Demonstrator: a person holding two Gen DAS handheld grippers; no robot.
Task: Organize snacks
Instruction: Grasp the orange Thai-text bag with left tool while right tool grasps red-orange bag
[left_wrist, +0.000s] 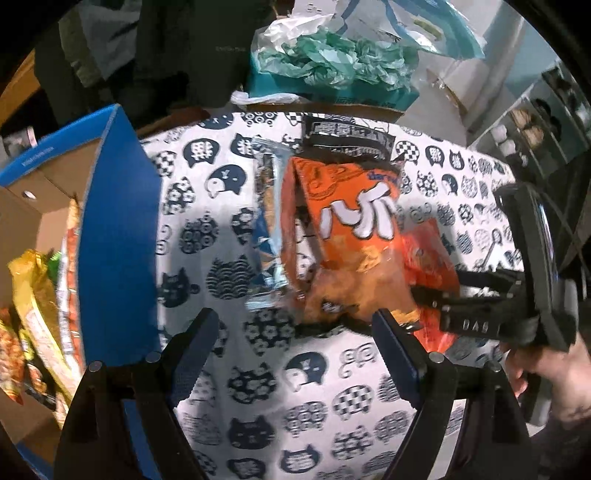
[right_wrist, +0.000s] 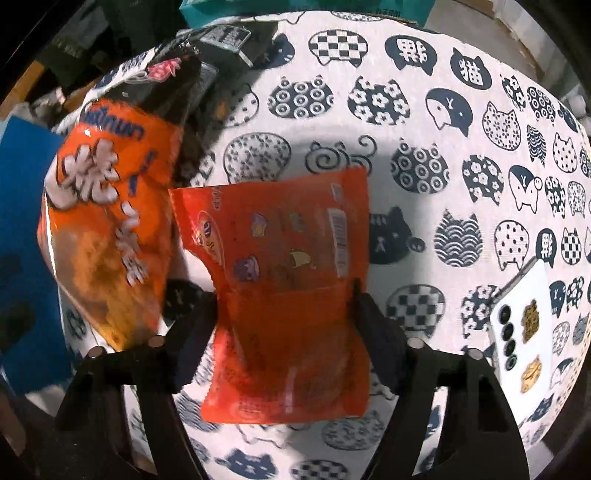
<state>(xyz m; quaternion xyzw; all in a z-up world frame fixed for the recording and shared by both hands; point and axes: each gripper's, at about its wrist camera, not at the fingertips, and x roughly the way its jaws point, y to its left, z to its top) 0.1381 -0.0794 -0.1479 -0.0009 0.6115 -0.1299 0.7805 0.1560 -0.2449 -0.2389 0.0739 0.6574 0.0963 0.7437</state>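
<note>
On the cat-print tablecloth (right_wrist: 424, 110), your right gripper (right_wrist: 286, 314) straddles the flat red snack packet (right_wrist: 288, 258), 1 finger at each side edge. The packet's sides look pinched in at the fingers, so I judge the pads are biting, though the grip seems fresh. Squeeze only enough to hold: the packet is thin and will buckle or slip out if you crush it. Lift straight up before you travel, since the big orange chip bag (right_wrist: 107, 221) lies just beside the packet's left edge and could drag along.

Your left gripper (left_wrist: 295, 332) hangs spread and empty over the cloth, its tips near the lower end of that orange chip bag (left_wrist: 347, 236), touching nothing I can make out. Keep it clear of the right gripper (left_wrist: 480, 306), which comes in from the side.

Carry the packet to the blue cardboard box (left_wrist: 118, 229) at the cloth's left edge, where other snack bags (left_wrist: 33, 302) already stand on edge. Bring it in upright and slot it beside them, not flat on top. Mind the white phone (right_wrist: 521, 332) near your right finger.
</note>
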